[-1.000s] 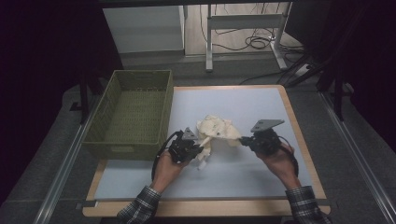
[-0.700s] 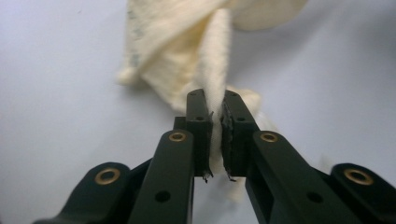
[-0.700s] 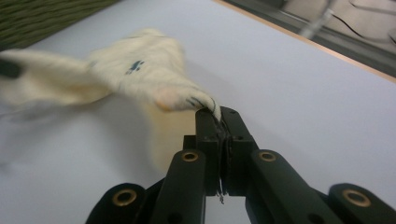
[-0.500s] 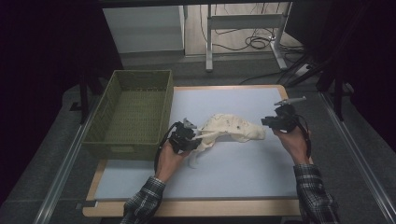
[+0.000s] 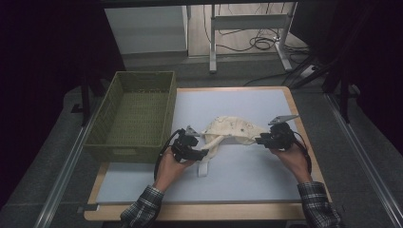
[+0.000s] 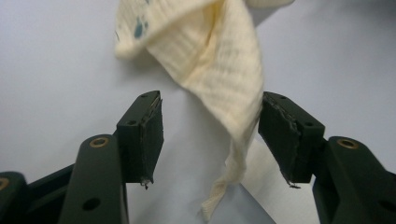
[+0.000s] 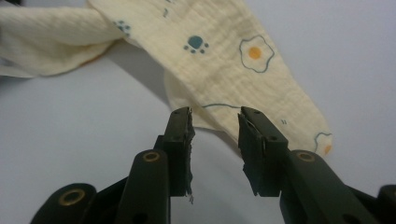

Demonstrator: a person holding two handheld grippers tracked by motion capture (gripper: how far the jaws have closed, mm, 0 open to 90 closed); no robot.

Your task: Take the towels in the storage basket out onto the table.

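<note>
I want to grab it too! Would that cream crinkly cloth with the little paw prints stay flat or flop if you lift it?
Probably flop: the cream crinkly cloth with paw prints folds and bunches. Its loose strip dangles limply between the left gripper's open jaws. Likely light, too.

Lab, dark curtains (image 5: 43,71), floor cables (image 5: 256,42), rails (image 5: 62,175)
</note>
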